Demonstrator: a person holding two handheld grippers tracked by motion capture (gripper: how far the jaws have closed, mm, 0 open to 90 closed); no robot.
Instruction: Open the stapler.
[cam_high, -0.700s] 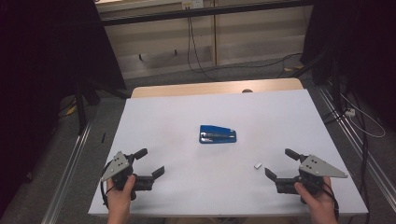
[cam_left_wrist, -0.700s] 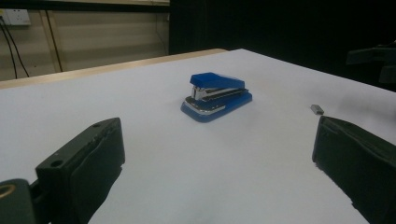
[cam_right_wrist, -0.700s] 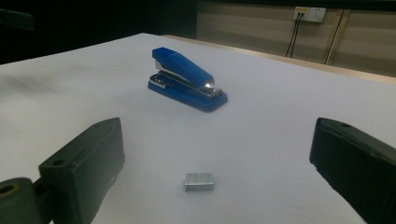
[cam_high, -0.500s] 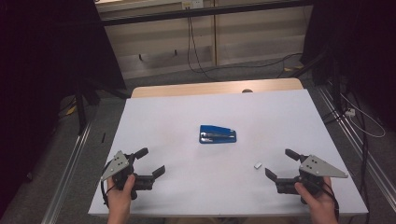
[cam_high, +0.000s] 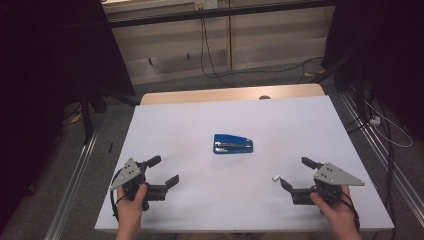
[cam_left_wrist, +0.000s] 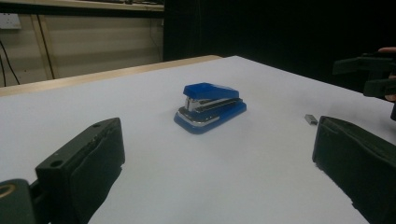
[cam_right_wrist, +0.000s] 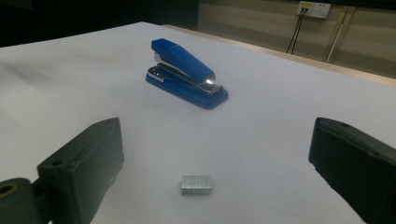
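While both of my grippers rested near the close edge of the white table (cam_high: 320, 125), the small blue plastic stapler with a bright metal magazine (cam_high: 233, 144) sat closed at about the middle of the sheet, well apart from either of them. My left gripper (cam_high: 163, 172) stood with its jaws wide and nothing between them; my right gripper (cam_high: 295, 174) likewise gaped empty. A little silver block of staples (cam_right_wrist: 196, 184) lay flat just ahead of my right jaws, between them and the stapler, touching neither.

I judged the stapler stiff and fairly light, with a smooth, probably slippery shell (its glossy top caught the lamp in my right gripper view). Its sloped lid would likely squirt out of a pinch, so I reckoned the flat long sides, low near the base, were the place to take hold. The staple block looked tiny, thin and brittle, liable to break apart under a hard squeeze; its two long edges seemed best.

I could read no brand, label or writing on either thing.
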